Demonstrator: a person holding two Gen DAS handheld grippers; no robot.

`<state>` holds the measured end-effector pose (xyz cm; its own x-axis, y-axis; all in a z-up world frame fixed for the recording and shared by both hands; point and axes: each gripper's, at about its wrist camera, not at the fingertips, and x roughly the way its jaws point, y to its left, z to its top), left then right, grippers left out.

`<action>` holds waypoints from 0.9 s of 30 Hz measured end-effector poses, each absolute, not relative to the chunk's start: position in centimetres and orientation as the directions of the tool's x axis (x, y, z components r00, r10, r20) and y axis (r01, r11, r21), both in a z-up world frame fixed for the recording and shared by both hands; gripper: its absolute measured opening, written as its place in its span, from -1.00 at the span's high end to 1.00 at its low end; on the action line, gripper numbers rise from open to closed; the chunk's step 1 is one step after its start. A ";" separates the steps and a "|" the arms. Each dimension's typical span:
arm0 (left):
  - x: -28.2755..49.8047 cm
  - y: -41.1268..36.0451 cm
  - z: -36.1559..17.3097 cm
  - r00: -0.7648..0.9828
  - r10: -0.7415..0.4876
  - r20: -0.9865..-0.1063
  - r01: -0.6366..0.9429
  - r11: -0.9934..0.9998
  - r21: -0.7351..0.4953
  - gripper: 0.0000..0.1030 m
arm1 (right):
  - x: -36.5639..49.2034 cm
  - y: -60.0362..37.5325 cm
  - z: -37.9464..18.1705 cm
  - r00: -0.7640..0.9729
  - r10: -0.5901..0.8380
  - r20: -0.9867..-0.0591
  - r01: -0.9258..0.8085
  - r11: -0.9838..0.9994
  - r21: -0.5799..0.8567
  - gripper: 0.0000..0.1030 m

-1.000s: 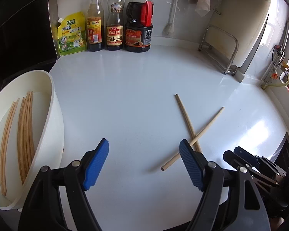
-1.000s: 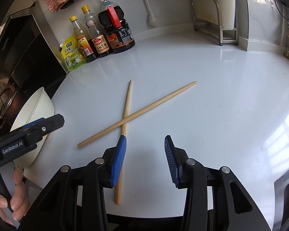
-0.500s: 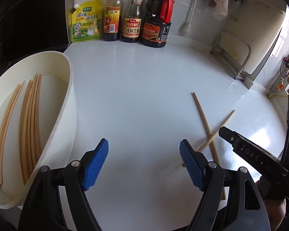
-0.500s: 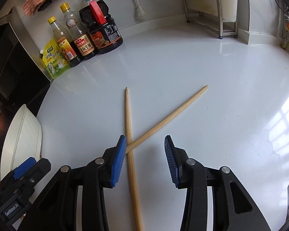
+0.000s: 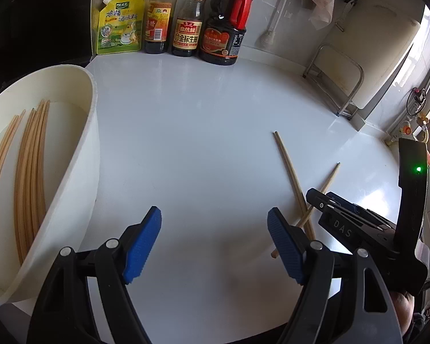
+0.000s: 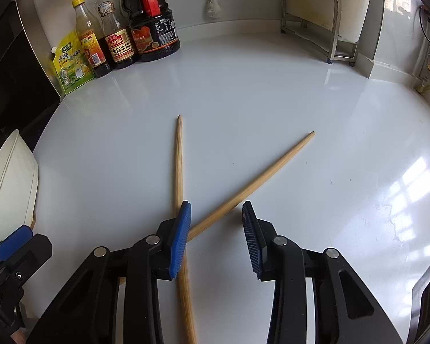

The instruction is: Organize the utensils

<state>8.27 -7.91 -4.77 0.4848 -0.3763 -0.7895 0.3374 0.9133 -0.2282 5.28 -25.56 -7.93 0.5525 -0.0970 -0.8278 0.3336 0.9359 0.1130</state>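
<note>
Two wooden chopsticks lie crossed on the white counter, one running away from me (image 6: 179, 157) and one slanting right (image 6: 258, 177). My right gripper (image 6: 216, 209) hovers low over their crossing. Its jaws are closing, with the slanted stick passing between the blue pads, and neither pad presses on it. In the left wrist view the same chopsticks (image 5: 289, 166) lie at the right, with the right gripper (image 5: 322, 196) over them. My left gripper (image 5: 213, 215) stands open over bare counter with nothing between its pads. Beside it, a white container (image 5: 93, 132) holds several chopsticks (image 5: 31, 157).
Three sauce bottles (image 5: 223, 28) and a yellow-green pouch (image 5: 120, 23) line the back wall. A metal rack (image 5: 341, 86) with a white cutting board stands at the back right. A dark stove area borders the counter on the left. The white container (image 6: 11, 177) sits at that left edge.
My right gripper has come forward and lower over the crossed chopsticks, and its jaws have narrowed a little. The left view has turned slightly, showing more of the white container.
</note>
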 end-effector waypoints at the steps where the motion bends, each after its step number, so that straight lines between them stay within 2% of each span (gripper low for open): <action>1: 8.2 -8.1 -4.8 0.482 -0.379 -0.790 0.343 0.911 -0.228 -0.45 | 5.1 -25.8 -7.9 0.554 -0.088 -0.828 0.328 0.937 0.120 0.35; 6: 7.8 -9.5 -5.1 0.459 -0.389 -0.798 0.365 0.902 -0.230 -0.45 | 3.8 -27.5 -7.8 0.558 -0.041 -0.829 0.300 0.941 0.156 0.60; 8: 7.6 -10.1 -5.2 0.449 -0.392 -0.803 0.372 0.899 -0.231 -0.45 | 3.3 -28.0 -7.8 0.556 -0.038 -0.831 0.285 0.947 0.147 0.63; 21: 6.9 -14.9 -7.4 0.363 -0.389 -0.847 0.384 0.890 -0.244 -0.45 | 2.1 -29.7 -7.7 0.544 0.020 -0.839 0.124 0.987 0.104 0.65; 27: 7.2 -16.1 -7.7 0.410 -0.323 -0.853 0.375 0.912 -0.165 -0.50 | 1.5 -30.0 -7.8 0.563 0.046 -0.825 0.119 0.984 0.135 0.65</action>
